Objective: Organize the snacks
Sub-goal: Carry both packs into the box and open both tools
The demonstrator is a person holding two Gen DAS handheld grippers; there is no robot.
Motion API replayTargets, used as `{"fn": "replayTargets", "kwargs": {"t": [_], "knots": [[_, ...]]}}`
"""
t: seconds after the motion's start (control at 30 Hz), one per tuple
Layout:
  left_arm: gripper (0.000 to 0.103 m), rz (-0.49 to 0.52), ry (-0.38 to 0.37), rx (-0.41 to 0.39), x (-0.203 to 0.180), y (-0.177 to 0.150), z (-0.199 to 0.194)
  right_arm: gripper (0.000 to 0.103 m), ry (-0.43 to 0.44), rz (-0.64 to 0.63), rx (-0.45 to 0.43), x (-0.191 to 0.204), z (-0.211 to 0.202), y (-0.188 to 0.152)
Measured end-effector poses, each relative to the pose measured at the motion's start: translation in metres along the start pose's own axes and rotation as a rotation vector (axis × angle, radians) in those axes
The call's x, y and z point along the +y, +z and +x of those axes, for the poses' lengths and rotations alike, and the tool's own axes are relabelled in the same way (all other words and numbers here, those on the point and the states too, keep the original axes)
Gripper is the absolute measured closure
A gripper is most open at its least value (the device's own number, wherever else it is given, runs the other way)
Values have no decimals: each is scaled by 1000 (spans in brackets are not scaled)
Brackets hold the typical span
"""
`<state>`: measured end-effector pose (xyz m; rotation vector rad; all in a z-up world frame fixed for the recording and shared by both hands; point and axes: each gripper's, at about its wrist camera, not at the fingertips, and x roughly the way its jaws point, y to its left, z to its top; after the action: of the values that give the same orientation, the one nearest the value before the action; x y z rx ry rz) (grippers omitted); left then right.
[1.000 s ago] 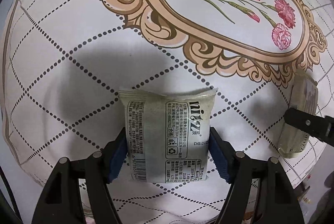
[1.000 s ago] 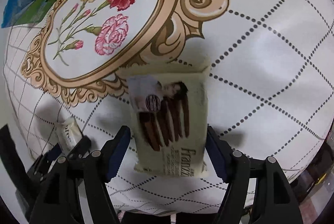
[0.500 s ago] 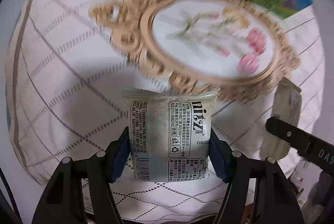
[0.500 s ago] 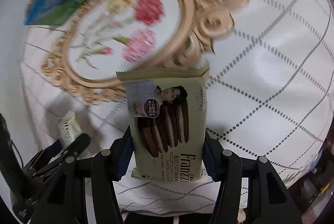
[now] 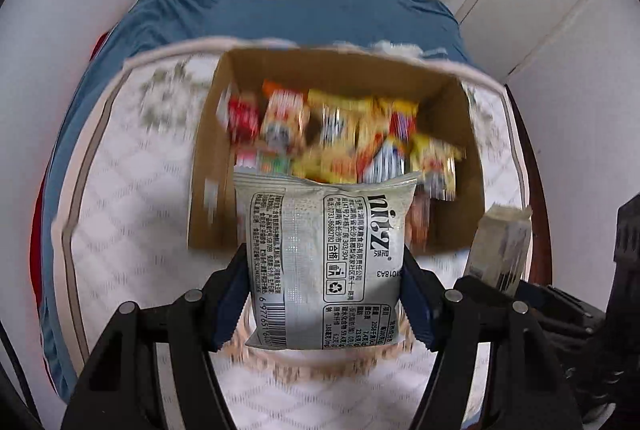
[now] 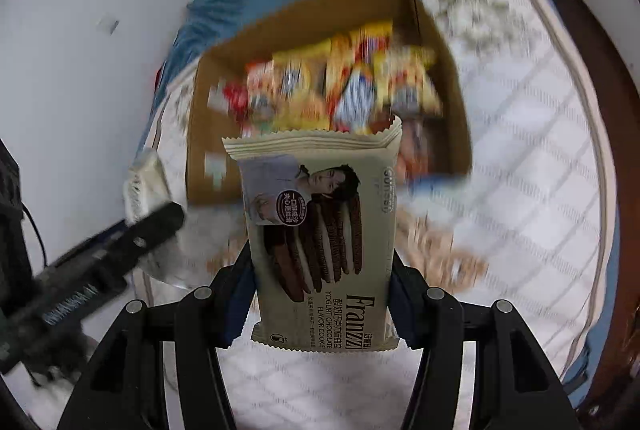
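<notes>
The left claw [image 5: 326, 294] is clamped on a grey Nitz packet [image 5: 326, 266], its blue pads pressing both long edges. The right claw [image 6: 322, 294] likewise grips a cream Franzzi cookie packet [image 6: 320, 238]; its jaws closed in within the last second. A second ago both packets lay flat on the quilted bed [image 5: 132, 197]; now both hang lifted, upright, with the cardboard box [image 5: 208, 157] of bright snacks [image 5: 340, 133] at twelve o'clock behind them.

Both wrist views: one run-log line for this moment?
left gripper: shut on grey packet | right gripper: shut on cookie packet | cardboard box: ahead, holding snacks
</notes>
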<state>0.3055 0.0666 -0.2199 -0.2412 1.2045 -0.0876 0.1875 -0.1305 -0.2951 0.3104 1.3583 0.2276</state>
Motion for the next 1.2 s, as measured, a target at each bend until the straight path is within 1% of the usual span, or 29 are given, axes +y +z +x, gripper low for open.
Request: {"fn": "replayTargets", "kwargs": {"t": [0.03, 0.07, 0.13, 0.2, 0.27, 0.3, 0.4, 0.57, 0.63, 0.67, 0.7, 0.73, 0.77, 0.8, 0.83, 0.87, 0.9, 0.93, 1.1, 1.2], "knots": [[37, 3, -11, 11, 2, 16, 9, 42, -7, -3, 0, -3, 5, 16], [37, -2, -18, 23, 1, 24, 20, 42, -18, -2, 2, -4, 11, 33], [37, 1, -30, 67, 4, 43, 44, 42, -30, -3, 12, -4, 33, 52], [37, -3, -32, 106, 7, 54, 66, 42, -55, -9, 27, -5, 52, 72], [37, -9, -38, 147, 9, 58, 88, 42, -71, -4, 44, -5, 72, 82], [37, -11, -41, 170, 9, 60, 97, 42, -76, -3, 51, -6, 70, 83], [37, -4, -31, 214, 8, 61, 120, 42, -90, 3, 73, -9, 88, 86], [37, -1, -10, 257, 12, 58, 146, 42, -112, 7, 99, -14, 119, 92], [37, -12, 6, 301, 16, 54, 156, 42, -122, 6, 104, -17, 129, 93], [37, -19, -4, 318, 17, 52, 161, 41, -125, 4, 111, -18, 136, 94], [34, -28, -23, 338, 20, 49, 167, 41, -120, 6, 123, -20, 142, 95], [32, -33, -21, 346, 21, 47, 171, 40, -116, 7, 133, -21, 146, 96], [32, -38, -12, 348, 23, 45, 174, 35, -115, 10, 154, -23, 152, 96], [28, -45, -4, 341, 26, 43, 176, 23, -124, 12, 177, -25, 158, 95], [18, -49, 7, 336, 28, 42, 177, 17, -129, 11, 183, -26, 160, 95], [14, -48, 14, 334, 29, 41, 177, 17, -131, 4, 189, -26, 163, 94], [7, -51, 21, 331, 30, 40, 178, 17, -133, 1, 188, -26, 163, 93], [5, -52, 25, 328, 31, 39, 178, 15, -135, -4, 183, -25, 162, 93], [5, -36, 31, 300, 34, 41, 170, 9, -146, -4, 169, -22, 160, 92], [5, -28, 45, 266, 34, 39, 155, 9, -157, 4, 133, -21, 149, 93]]}}
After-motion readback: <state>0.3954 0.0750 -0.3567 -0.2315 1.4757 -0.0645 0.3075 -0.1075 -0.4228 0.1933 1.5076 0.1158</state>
